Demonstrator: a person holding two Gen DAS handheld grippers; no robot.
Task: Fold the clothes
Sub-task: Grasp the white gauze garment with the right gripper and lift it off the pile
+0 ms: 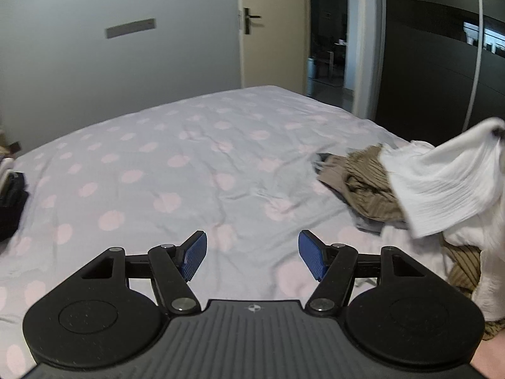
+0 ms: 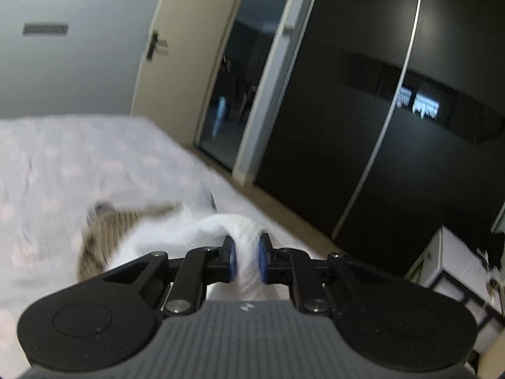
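Observation:
My left gripper (image 1: 252,254) is open and empty, low over the bed. A white ribbed garment (image 1: 442,180) hangs lifted at the right edge of the left wrist view, above a pile with a brown striped garment (image 1: 369,186). My right gripper (image 2: 246,260) is shut on a bunched fold of the white garment (image 2: 246,237) and holds it up above the bed; the view is blurred. The brown striped garment (image 2: 104,233) lies below and to the left of it.
The bed has a pale sheet with pink dots (image 1: 176,170). Dark folded clothes (image 1: 11,202) sit at its left edge. A door (image 1: 271,28) and open doorway stand beyond the bed. A dark wardrobe (image 2: 363,94) is on the right, with a white unit (image 2: 457,262) beside it.

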